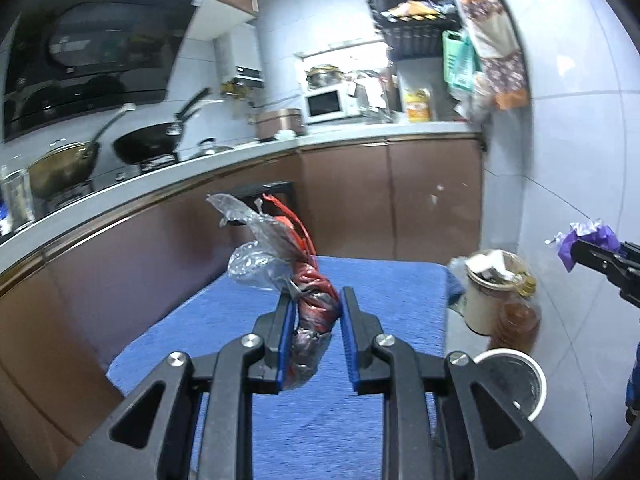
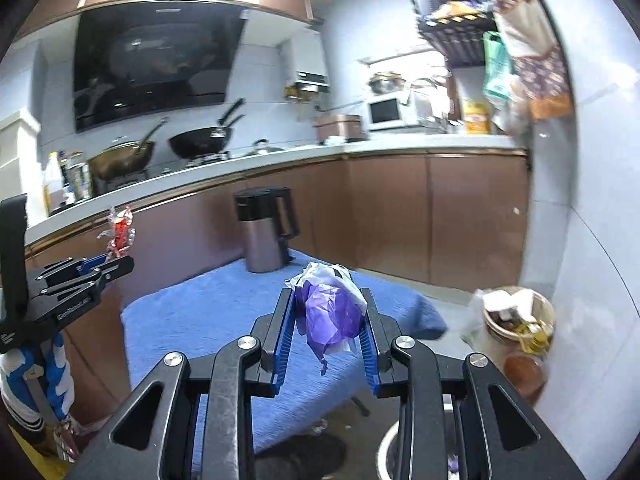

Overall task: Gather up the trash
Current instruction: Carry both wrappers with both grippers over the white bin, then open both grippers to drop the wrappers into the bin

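Note:
My left gripper point(image 1: 315, 298) is shut on a crumpled red and clear plastic wrapper point(image 1: 310, 304), held above the blue cloth-covered table point(image 1: 240, 320). It also shows in the right wrist view point(image 2: 118, 260) at the left with the red wrapper point(image 2: 119, 232) sticking up. My right gripper point(image 2: 330, 294) is shut on a purple and white wad of plastic point(image 2: 330, 312), above the table's point(image 2: 192, 320) right part. In the left wrist view the right gripper point(image 1: 576, 250) shows at the far right with the purple wad point(image 1: 588, 236). A white-rimmed bin point(image 1: 516, 380) stands below right.
A grey electric kettle point(image 2: 266, 232) stands at the table's far edge. A full tan bucket of rubbish point(image 2: 516, 312) and an amber jar point(image 2: 524, 376) stand on the floor by the right wall. Brown cabinets point(image 2: 400, 208) and a counter with woks lie behind.

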